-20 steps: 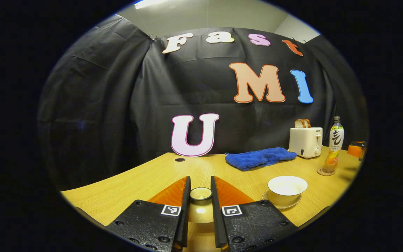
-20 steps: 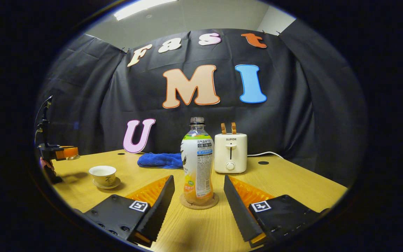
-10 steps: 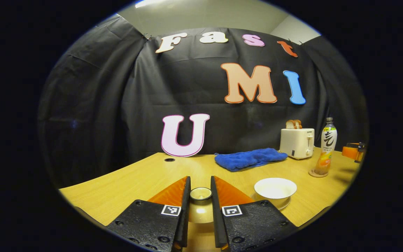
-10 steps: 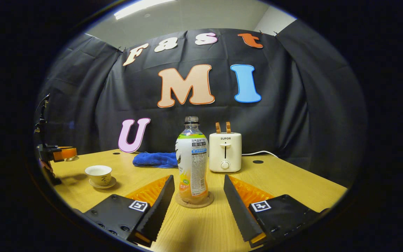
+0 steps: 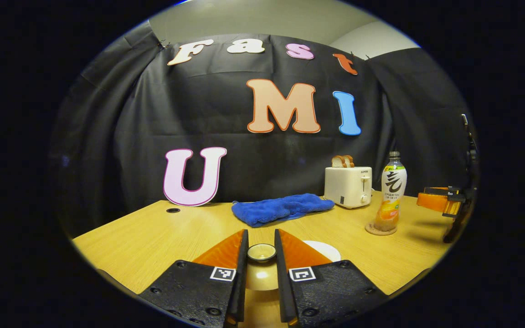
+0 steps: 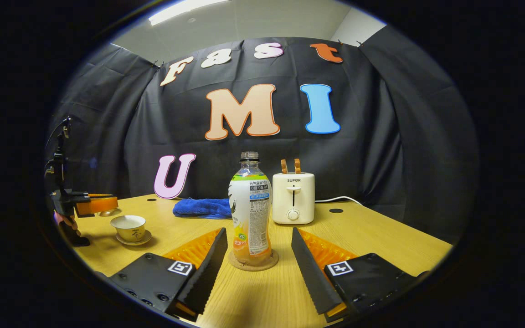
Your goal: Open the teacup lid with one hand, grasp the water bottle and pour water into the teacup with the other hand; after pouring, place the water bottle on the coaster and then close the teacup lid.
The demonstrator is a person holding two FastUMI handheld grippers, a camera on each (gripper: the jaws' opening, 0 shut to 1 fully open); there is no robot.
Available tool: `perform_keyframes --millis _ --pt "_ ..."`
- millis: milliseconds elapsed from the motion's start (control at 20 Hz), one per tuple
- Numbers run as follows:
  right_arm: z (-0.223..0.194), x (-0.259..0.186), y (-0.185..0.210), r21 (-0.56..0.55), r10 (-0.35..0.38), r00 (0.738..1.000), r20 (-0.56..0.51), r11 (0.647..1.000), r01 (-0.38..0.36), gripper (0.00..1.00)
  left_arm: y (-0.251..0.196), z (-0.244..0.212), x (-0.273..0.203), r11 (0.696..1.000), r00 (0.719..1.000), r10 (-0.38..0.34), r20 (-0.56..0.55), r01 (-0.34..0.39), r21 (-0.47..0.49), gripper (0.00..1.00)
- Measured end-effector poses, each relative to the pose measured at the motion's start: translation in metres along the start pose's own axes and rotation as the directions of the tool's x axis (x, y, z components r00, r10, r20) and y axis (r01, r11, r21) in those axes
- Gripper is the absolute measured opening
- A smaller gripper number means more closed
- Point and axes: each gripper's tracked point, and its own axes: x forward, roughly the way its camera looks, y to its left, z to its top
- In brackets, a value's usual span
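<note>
My left gripper [image 5: 260, 238] is shut on the knob of the teacup lid [image 5: 261, 253], held above the table. The white teacup [image 5: 322, 249] peeks out just behind its right finger. In the right gripper view the open teacup [image 6: 128, 226] stands on its saucer [image 6: 136, 239], and the left gripper [image 6: 93, 203] hovers beside it with the lid [image 6: 107, 212]. The water bottle [image 6: 249, 209] stands upright on the cork coaster [image 6: 253, 263]. My right gripper [image 6: 259, 233] is open, its fingers flanking the bottle without touching. The bottle [image 5: 391, 191] and right gripper [image 5: 444, 202] also show far right.
A white toaster [image 6: 293, 198] with bread slices stands behind the bottle, its cable trailing right. A blue cloth [image 6: 201, 207] lies near the back wall. The wooden table [image 6: 381, 246] runs to its edge on the right.
My left gripper has swung with the lid toward the teacup, which now sits mostly behind its right finger. The right gripper and bottle have barely moved.
</note>
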Motion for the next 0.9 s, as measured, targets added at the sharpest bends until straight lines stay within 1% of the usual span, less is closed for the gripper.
perform_keyframes --millis 100,150,300,400,500,600,900 --pt "0.0 0.0 0.0 0.0 0.0 1.0 0.0 1.0 0.0 0.9 -0.006 0.001 0.003 1.0 1.0 -0.016 0.002 0.016 -0.001 0.28" --pt "0.0 0.0 0.0 0.0 0.0 1.0 0.0 1.0 0.0 0.94 -0.008 0.0 0.005 1.0 1.0 -0.019 0.001 0.019 -0.002 0.28" --pt "0.0 0.0 0.0 0.0 0.0 1.0 0.0 1.0 0.0 0.94 -0.024 0.0 0.012 0.999 0.999 -0.045 -0.002 0.045 0.001 0.28" --pt "-0.001 0.0 0.0 0.0 0.0 1.0 0.0 1.0 0.0 0.87 -0.033 -0.001 0.015 0.998 0.998 -0.062 -0.004 0.062 0.009 0.28" --pt "-0.001 0.0 0.0 0.0 0.0 1.0 0.0 1.0 0.0 0.87 -0.039 -0.001 0.017 0.997 0.997 -0.072 -0.004 0.072 0.006 0.28" --pt "0.0 0.0 0.0 0.0 0.0 1.0 0.0 1.0 0.0 0.94 -0.04 -0.001 0.019 0.997 0.997 -0.074 -0.007 0.074 0.006 0.28" --pt "0.0 0.0 -0.001 -0.001 0.001 1.0 -0.001 1.0 -0.001 0.94 -0.045 -0.006 0.022 0.996 0.995 -0.087 -0.039 0.088 0.025 0.28"
